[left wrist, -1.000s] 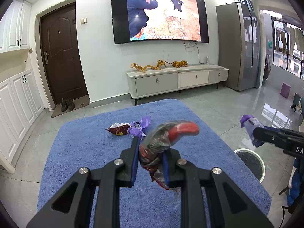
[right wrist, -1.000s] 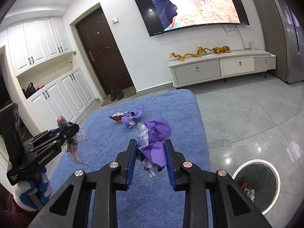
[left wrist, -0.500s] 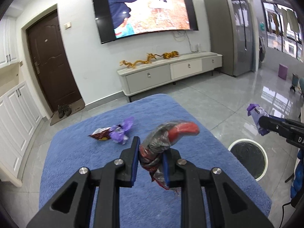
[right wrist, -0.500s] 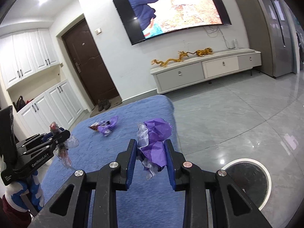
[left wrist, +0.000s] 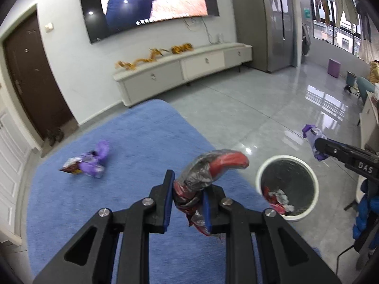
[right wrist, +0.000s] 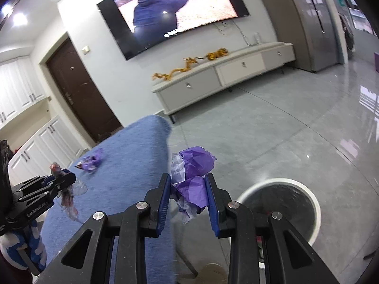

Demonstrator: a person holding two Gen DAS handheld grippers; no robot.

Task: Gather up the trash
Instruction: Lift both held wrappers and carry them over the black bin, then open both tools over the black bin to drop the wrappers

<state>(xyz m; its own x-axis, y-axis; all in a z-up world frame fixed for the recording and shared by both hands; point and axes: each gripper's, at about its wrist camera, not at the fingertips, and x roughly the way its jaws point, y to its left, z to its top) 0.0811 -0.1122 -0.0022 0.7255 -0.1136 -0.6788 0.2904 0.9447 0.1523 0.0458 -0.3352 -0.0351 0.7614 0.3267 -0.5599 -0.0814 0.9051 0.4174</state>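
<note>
My left gripper (left wrist: pixel 186 197) is shut on a crumpled red and silver wrapper (left wrist: pixel 208 168), held over the right edge of the blue-covered table (left wrist: pixel 132 146). My right gripper (right wrist: pixel 188 195) is shut on a wad of purple and white wrapper (right wrist: pixel 193 170), past the table edge and just left of the white bin (right wrist: pixel 312 203). That bin (left wrist: pixel 261 172) stands on the floor, with some wrappers inside. More trash (left wrist: pixel 87 163), purple and brown, lies on the table at the left. Each gripper shows in the other's view: the right gripper (left wrist: pixel 318 148), the left gripper (right wrist: pixel 62 178).
A grey tiled floor (left wrist: pixel 260 108) spreads to the right of the table. A white TV cabinet (left wrist: pixel 180 71) stands under a wall screen at the back. A brown door (left wrist: pixel 30 80) and white cupboards (right wrist: pixel 35 146) are on the left. A fridge (left wrist: pixel 277 21) stands at the back right.
Both grippers have swung right and down with their wrappers, from over the table toward its right edge. The bin has come closer and its contents now show.
</note>
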